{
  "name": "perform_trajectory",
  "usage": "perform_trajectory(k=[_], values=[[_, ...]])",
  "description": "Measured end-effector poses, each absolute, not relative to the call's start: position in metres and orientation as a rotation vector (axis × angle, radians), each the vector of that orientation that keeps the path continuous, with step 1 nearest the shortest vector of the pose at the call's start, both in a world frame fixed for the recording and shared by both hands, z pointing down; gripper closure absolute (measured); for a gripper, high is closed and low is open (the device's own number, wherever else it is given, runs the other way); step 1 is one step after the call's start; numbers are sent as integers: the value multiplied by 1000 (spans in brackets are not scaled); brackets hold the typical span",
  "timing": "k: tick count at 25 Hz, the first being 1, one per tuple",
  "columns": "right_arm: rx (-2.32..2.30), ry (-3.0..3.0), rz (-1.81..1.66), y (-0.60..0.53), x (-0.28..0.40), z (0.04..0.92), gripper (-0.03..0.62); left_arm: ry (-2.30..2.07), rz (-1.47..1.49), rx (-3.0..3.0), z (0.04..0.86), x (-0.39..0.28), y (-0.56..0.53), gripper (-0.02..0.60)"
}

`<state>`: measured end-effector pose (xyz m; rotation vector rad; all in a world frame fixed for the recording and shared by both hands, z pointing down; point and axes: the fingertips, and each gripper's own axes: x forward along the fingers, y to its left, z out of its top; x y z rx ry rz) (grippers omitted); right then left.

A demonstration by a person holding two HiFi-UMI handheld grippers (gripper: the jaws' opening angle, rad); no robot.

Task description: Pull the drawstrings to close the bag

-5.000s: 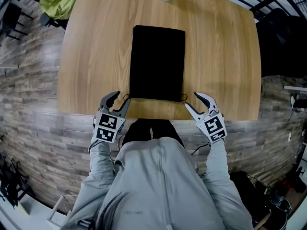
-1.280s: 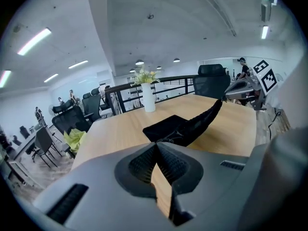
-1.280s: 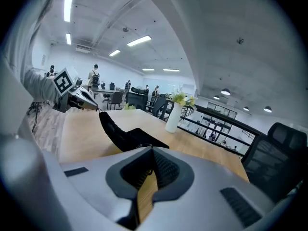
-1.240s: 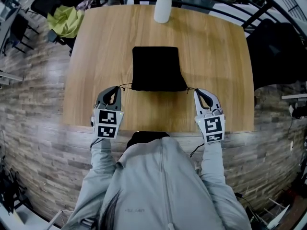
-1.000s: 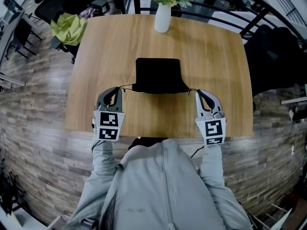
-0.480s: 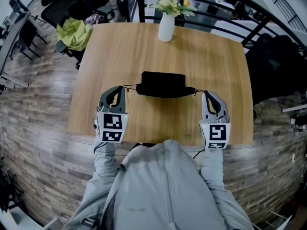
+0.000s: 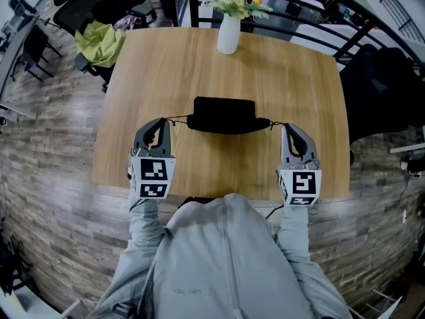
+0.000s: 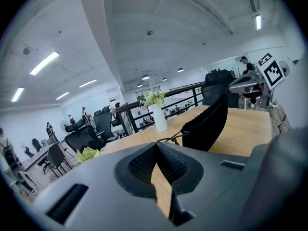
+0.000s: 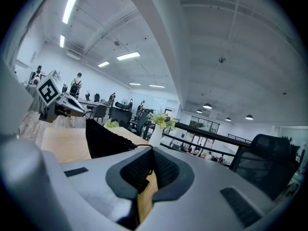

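Bag: the black bag (image 7: 222,113) is upright over the middle of the tabletop (image 7: 166,65), nearer the near edge than the far one, with its mouth gathered into a narrow, puckered line.
Left drawstring: the left drawstring (image 7: 176,119) runs taut from the bag's left end to the left gripper.
Right drawstring: the right drawstring (image 7: 274,124) runs taut from the bag's right end to the right gripper.
Left gripper: the left gripper (image 7: 161,121) is over the near-left part of the tabletop; its jaws are pressed together with the cord pinched between the pads at their tips.
Right gripper: the right gripper (image 7: 285,126) is over the near-right part of the tabletop; its jaws are likewise closed tight on its cord.
Spacing: the grippers are well apart, with the bag between them.
Vase: a white vase (image 7: 228,35) with flowers stands at the middle of the far edge.
Beyond the tabletop: a green cloth (image 7: 99,42) lies on a chair off the far-left corner.
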<state>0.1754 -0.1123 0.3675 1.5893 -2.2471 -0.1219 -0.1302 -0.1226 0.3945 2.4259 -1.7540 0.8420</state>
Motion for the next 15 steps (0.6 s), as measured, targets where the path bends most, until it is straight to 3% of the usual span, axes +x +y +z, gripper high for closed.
perform_trajectory(k=[15], values=[[1723,-2088,-80,-110,219,380,572,-1814,840,2322,412,-155,-123,554]])
